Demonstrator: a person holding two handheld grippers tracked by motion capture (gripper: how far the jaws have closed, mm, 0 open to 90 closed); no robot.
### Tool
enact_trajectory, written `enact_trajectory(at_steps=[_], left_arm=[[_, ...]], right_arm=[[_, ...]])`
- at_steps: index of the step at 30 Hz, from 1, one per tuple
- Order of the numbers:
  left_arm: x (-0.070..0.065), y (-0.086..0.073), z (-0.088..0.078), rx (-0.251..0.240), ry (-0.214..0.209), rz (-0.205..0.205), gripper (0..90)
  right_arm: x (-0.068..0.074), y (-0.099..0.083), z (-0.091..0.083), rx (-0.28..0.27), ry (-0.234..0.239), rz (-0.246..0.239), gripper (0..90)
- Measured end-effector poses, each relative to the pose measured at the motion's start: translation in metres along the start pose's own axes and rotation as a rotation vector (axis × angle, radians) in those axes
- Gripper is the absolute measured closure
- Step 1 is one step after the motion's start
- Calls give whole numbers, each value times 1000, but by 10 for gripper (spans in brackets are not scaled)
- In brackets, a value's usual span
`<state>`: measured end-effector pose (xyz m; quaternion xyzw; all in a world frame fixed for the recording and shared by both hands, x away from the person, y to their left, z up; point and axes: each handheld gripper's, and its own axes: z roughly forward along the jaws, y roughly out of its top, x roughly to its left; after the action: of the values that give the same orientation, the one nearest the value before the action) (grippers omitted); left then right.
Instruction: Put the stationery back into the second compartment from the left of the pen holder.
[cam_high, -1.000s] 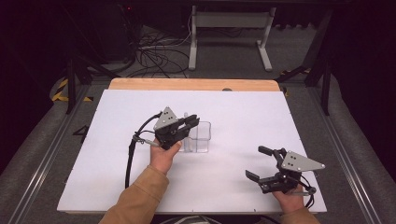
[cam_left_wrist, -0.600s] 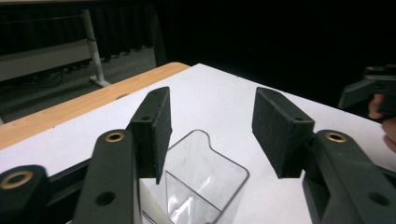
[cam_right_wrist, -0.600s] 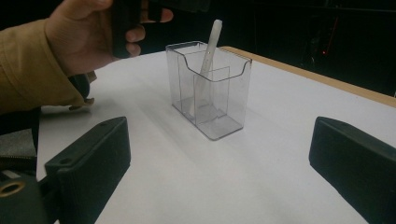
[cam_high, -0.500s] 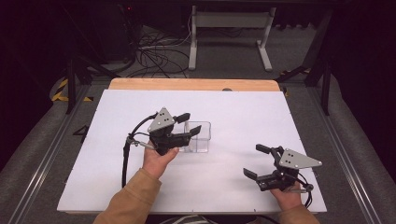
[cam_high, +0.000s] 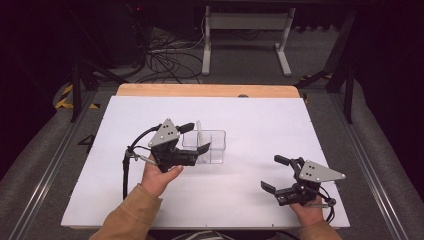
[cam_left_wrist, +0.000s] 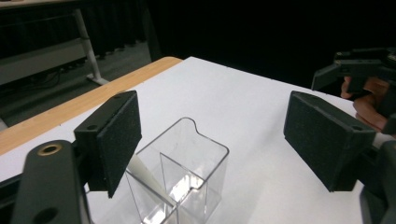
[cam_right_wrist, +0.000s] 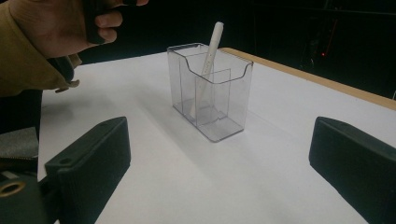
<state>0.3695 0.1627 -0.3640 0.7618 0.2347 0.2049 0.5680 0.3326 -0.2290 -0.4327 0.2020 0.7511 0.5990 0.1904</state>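
A lab or studio set up for recording. A white-topped table (cam_high: 260, 120) stands on grey carpet (cam_high: 45, 165) against black surroundings. Behind it lie tangled cables (cam_high: 167, 57), a metal stand (cam_high: 245, 30) and yellow-black hazard tape (cam_high: 64, 96).

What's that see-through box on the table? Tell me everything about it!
The clear box looks like see-through plastic. It stands upright on the white table, open at the top, with a scooped notch in its rim. A clear wall inside splits it into compartments. A white stick leans in one of them and pokes out above the rim. The left gripper hangs open just above and beside the box without gripping it.
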Motion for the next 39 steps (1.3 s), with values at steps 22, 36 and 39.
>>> enact_trajectory(at_steps=[22,36,39], left_arm=[[20,-71,-88,32,59,-59,112],[27,-123,-113,84,133,-117,115],[29,-130,-120,62,135,-166,115]], right_arm=[[6,-3,-4,5,-16,6,57],[6,-12,-13,20,-34,29,57],[6,-13,-13,22,-35,33,57]])
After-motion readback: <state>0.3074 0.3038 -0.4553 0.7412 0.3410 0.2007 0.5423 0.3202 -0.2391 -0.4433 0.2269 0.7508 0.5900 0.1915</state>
